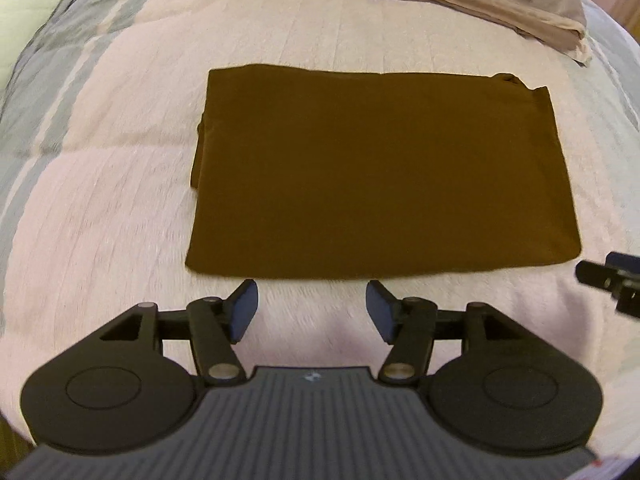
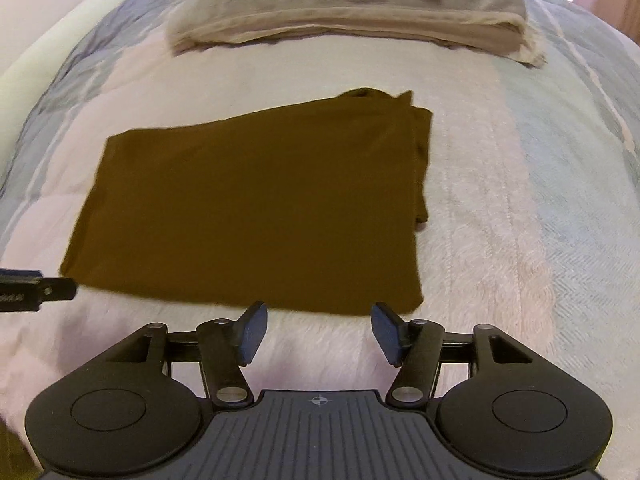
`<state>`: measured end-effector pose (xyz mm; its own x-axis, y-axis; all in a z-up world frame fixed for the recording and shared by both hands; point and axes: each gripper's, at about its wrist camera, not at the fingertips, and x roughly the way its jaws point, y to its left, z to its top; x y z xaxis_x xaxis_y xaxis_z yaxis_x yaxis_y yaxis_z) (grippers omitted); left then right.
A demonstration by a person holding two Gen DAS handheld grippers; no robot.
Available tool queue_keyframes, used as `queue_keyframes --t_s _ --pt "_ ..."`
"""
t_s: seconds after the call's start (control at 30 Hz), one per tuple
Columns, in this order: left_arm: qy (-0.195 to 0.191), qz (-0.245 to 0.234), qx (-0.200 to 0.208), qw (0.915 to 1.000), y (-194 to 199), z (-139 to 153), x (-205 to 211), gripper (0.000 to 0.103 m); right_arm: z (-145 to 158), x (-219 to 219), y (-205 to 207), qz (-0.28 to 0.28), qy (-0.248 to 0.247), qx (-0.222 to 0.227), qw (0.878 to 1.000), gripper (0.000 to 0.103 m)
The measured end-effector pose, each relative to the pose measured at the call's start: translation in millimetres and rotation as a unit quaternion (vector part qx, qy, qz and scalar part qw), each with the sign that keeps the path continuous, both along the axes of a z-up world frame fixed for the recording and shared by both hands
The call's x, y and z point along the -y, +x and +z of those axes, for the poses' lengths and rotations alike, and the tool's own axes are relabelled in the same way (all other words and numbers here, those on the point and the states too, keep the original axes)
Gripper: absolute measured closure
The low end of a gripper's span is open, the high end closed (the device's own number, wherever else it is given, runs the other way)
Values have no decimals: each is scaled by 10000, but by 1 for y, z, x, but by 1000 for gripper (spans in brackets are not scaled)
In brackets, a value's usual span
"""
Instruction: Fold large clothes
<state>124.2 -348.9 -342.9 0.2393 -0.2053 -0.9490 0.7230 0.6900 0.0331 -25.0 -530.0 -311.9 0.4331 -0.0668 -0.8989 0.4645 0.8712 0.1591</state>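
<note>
The left gripper [image 1: 311, 310] is hanging over the pink quilt [image 1: 120, 208] with its jaws apart and nothing between them, just short of the near edge of the brown garment [image 1: 380, 176]. The right gripper [image 2: 318, 334] is hovering likewise, jaws spread and empty, near that same edge. The brown garment is lying flat as a folded rectangle, with a beige folded pile [image 2: 348, 12] sitting beyond it.

A brown garment [image 1: 380, 172], folded into a flat, smooth rectangle with layered edges bunched along one short side, lies on a pale pink bed, well apart from a folded beige pile.
</note>
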Motion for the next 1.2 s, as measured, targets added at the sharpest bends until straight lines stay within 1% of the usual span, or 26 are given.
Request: queue_keyframes --t_s 0.1,0.27,0.4,0.53,0.63,0.7,0.8,0.87,0.97,1.03,1.07,1.13,1.2 --pt "75 201 12 9998 -16 11 -3 47 7 -4 -9 136 31 52 9999 47" --pt "81 340 33 9994 -33 23 -2 46 9 1 -19 238 -34 21 9997 47" --pt "104 413 89 9991 -42 24 2 43 7 4 -26 344 -95 -5 9994 47" --pt "208 455 85 9987 -49 18 6 43 0 11 -30 381 59 4 9993 47" --pt "34 431 75 9990 -46 18 4 43 -5 28 -33 252 210 195 9993 47" --pt "-169 447 174 9987 -37 18 0 43 -11 51 -34 -25 347 410 9986 47" --pt "-466 467 376 9971 -12 10 -3 43 -29 94 -31 -451 572 720 9947 47" --pt "-680 471 472 9955 13 1 -3 44 -44 117 -23 -573 672 828 9926 47" --pt "-853 578 518 9933 54 -16 0 45 -76 150 -9 -762 964 1163 9856 47" --pt "-1001 583 516 9919 81 -29 5 45 -101 172 -2 -1016 1398 1290 9765 46" --pt "-1067 566 514 9913 92 -34 7 45 -113 182 1 -1141 1675 1403 9692 46" --pt "-1216 519 485 9900 113 -46 11 45 -129 195 3 -1199 2189 1619 9547 46" --pt "-1249 511 401 9900 131 -58 15 46 -144 202 7 -1193 2560 1711 9439 46"
